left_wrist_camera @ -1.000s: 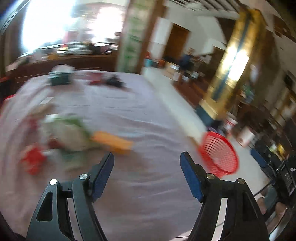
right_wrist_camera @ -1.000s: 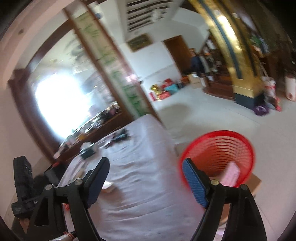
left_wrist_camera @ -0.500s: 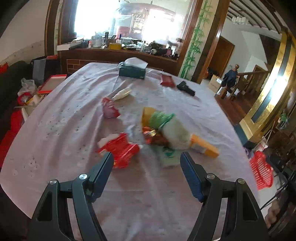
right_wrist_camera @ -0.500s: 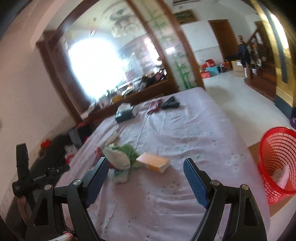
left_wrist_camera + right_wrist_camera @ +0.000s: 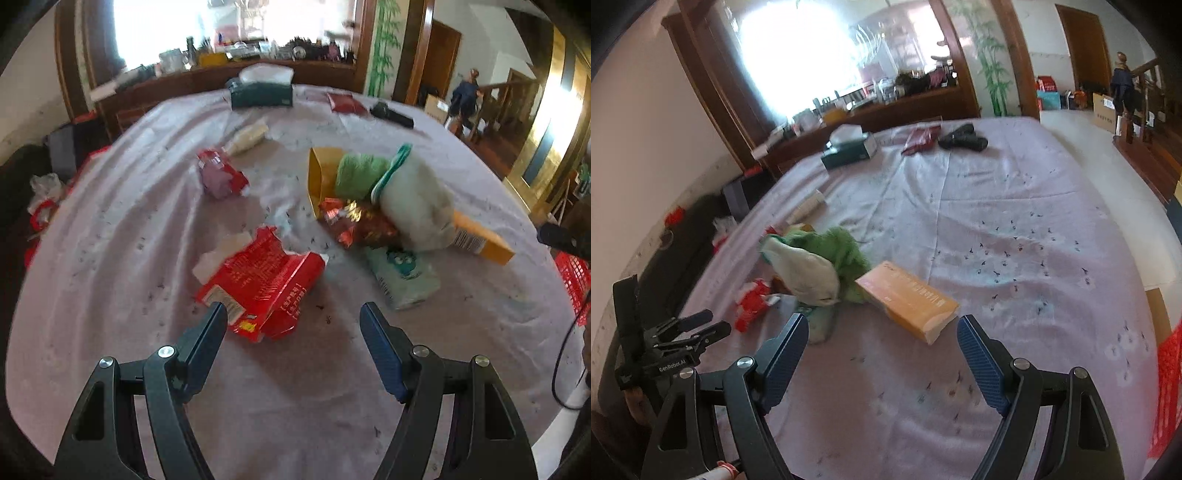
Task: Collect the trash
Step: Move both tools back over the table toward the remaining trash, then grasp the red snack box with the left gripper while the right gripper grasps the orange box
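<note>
Left wrist view is showing your left tongs (image 5: 291,317) spread wide and holding nothing, angled down at the bench (image 5: 110,229). Just ahead of them, the torn red packet (image 5: 262,277) is lying flat on the lilac cloth, its near corner partly hidden behind the left finger. You are lining up well for it; I would judge that one finger needs to slide under the packet's raised near edge, so that you are pinching cardboard and not cloth.

Your right tongs (image 5: 882,332) are spread too, gripping nothing, and pointing at the orange box (image 5: 908,302) just ahead of the tips. That box is lying at a slant, one end resting against the green and white cloth bundle (image 5: 812,266). Closing across its narrow width should be holding better than closing along its length.

Further out, other scraps are waiting: a crumpled foil wrapper (image 5: 354,221), a pale tissue pack (image 5: 402,273) and a small pink packet (image 5: 221,177). A red basket (image 5: 1167,391) is showing at the right edge, off the bench, and it is probably where the trash is going. Each pair of tongs should be taking one piece, so nothing is dragging its neighbours off the edge.
</note>
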The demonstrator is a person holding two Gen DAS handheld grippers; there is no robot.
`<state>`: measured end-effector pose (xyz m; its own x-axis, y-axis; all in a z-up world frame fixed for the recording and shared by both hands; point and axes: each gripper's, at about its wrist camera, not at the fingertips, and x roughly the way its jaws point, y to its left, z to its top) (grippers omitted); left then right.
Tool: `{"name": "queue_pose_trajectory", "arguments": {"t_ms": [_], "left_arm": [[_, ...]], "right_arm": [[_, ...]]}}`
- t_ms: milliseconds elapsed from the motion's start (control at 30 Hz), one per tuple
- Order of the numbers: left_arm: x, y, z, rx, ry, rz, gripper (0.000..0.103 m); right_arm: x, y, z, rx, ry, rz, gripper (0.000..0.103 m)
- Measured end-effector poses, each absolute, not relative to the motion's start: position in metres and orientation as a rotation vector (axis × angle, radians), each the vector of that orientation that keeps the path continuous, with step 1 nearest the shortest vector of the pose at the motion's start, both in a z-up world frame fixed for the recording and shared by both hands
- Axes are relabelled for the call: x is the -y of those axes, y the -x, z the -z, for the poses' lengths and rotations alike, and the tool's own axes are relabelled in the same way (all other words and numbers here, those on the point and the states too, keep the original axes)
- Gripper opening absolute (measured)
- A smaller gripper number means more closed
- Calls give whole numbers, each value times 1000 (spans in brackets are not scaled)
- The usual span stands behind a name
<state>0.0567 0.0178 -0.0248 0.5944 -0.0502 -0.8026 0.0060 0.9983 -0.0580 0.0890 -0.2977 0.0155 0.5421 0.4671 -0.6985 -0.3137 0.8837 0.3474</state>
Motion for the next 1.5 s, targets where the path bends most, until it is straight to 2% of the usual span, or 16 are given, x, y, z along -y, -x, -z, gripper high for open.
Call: {"name": "queue_pose_trajectory", "arguments": {"t_ms": [200,333,433,533,633,733,800,867,1067,1100,1133,1167,1200,1333,1433,1500], "left_arm": [[-18,-76,43,-965,1,37,72],[-23,-86,54,-1002,8,50,56],[-26,-86,53,-995,-1,39,53],[-31,-85,52,-999,16,40,38],[-36,-85,51,-1005,43,41,28],[-42,-82,47,-996,82,39,25],[-44,-78,43,-990,104,42,23],[-43,-74,39,-985,129,52,23],[-30,-56,27,-968,170,87,23],[-26,-53,24,-969,178,99,23],[-22,-51,22,-969,185,107,23],[-20,-50,21,-968,191,112,23],[-16,-48,18,-965,200,125,23],[-4,-41,9,-952,219,154,23],[4,-38,4,-950,225,162,23],[8,-36,2,-946,226,161,23]], "right_arm": [[287,-141,8,-999,-165,-489,86],[279,-167,24,-1060,-144,-482,86],[273,-175,37,-1100,-159,-508,86],[267,-168,41,-1100,-133,-508,83],[259,-153,42,-1096,-102,-519,70],[256,-135,38,-1069,-90,-495,51],[259,-123,35,-1057,-113,-485,31],[262,-112,34,-1047,-139,-469,22],[269,-87,26,-995,-194,-459,24],[269,-85,23,-983,-203,-453,37],[269,-83,21,-973,-195,-445,64],[266,-81,18,-959,-170,-438,75],[262,-81,15,-945,-133,-434,81],[248,-91,24,-985,-88,-438,81],[240,-96,34,-1014,-56,-419,71],[236,-93,36,-1010,-42,-421,60]]}}
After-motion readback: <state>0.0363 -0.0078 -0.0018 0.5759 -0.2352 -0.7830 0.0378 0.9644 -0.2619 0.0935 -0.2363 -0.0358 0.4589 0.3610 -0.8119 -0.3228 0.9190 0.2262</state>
